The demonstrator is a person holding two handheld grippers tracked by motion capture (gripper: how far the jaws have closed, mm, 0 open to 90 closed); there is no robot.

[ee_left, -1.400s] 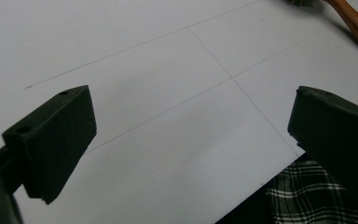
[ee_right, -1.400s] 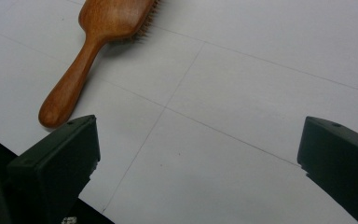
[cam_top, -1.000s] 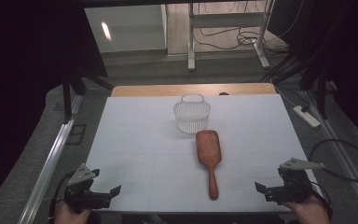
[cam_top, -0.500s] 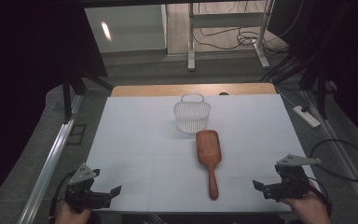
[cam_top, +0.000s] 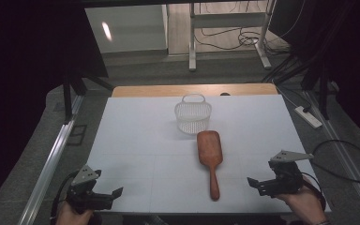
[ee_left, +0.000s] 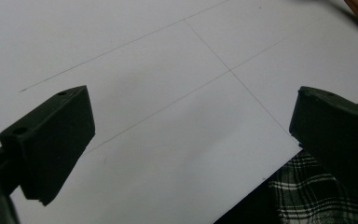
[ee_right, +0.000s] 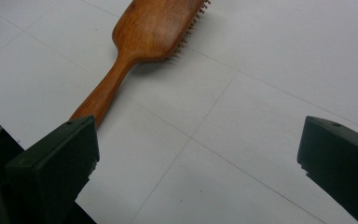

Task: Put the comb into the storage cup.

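A wooden paddle hairbrush (cam_top: 209, 157) lies bristles-down on the white table (cam_top: 136, 154), reddish-brown, its broad head just in front of a white mesh basket (cam_top: 193, 116) and its slim handle pointing toward the person. The right gripper (cam_top: 263, 184) hovers near the handle, jaws wide; the left gripper (cam_top: 111, 197), well apart, also gapes wide.

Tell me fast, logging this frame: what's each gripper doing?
Left gripper: open, holding nothing.
Right gripper: open, holding nothing, near the wooden hairbrush.

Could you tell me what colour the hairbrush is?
Reddish-brown wood; the hairbrush shows best in the right gripper view.
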